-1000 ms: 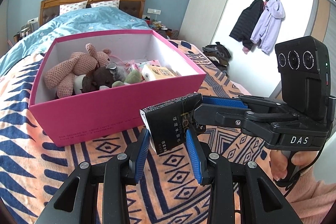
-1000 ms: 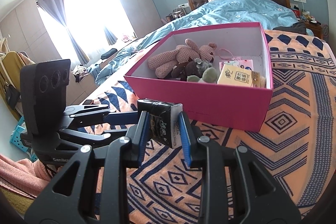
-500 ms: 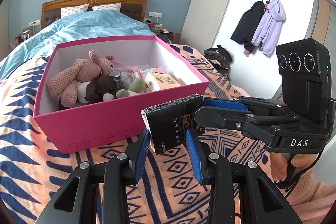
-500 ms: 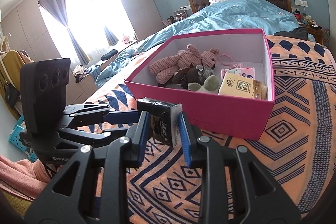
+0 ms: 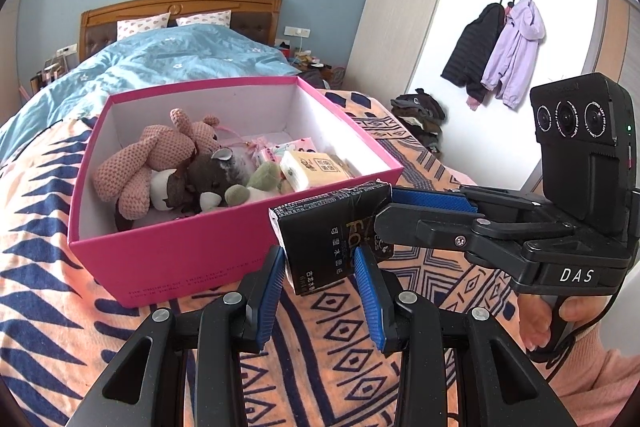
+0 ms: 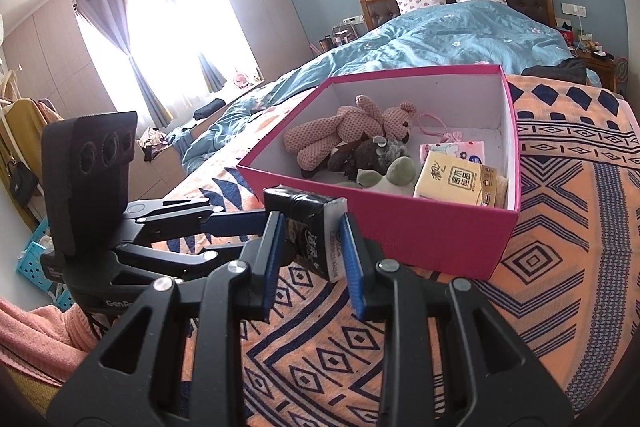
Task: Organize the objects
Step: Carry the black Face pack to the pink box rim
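Note:
Both grippers grip one black tissue pack (image 5: 326,241), which also shows in the right wrist view (image 6: 310,231). My left gripper (image 5: 320,263) is shut on its near end; my right gripper (image 6: 314,233) is shut on its other end, coming in from the right. The pack hangs in the air just in front of the near wall of an open pink box (image 5: 180,251), about level with its rim. The box (image 6: 440,231) holds a pink knitted bunny (image 6: 352,131), a dark plush toy (image 6: 368,157), a green plush (image 6: 394,173) and a yellow tissue pack (image 6: 454,179).
The box sits on an orange and navy patterned blanket (image 5: 332,343) on a bed. A blue duvet (image 6: 432,39) and wooden headboard (image 5: 180,11) lie behind it. Coats (image 5: 496,47) hang on the right wall. A blue basket (image 6: 30,259) stands on the floor at left.
Both grippers have risen with the tissue pack, so the box interior shows more from above. The grip on the pack is unchanged.

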